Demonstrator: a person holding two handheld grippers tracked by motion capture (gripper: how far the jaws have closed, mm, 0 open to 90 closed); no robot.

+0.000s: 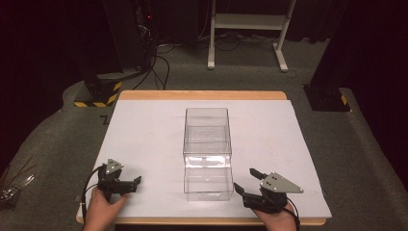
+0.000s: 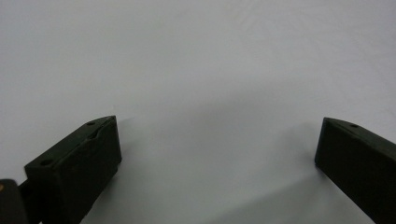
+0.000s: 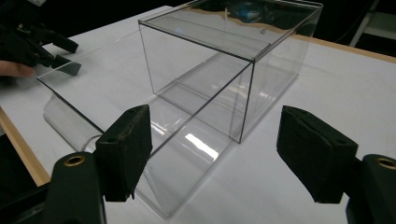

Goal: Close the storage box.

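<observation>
Left gripper (image 1: 138,181) rests at near-left corner of counter (image 1: 144,130), jaws spread wide, nothing between them, only white surface under it. Right gripper (image 1: 245,180) sits at near right, jaws also spread, empty, just beside the clear plastic box (image 1: 207,144). Box stands mid-counter between both grippers, its front flap (image 3: 140,116) dropped open toward the near edge, touching neither gripper.

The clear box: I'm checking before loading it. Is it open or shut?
Open. The clear box has its front flap dropped onto the table, and nothing inside.
</observation>
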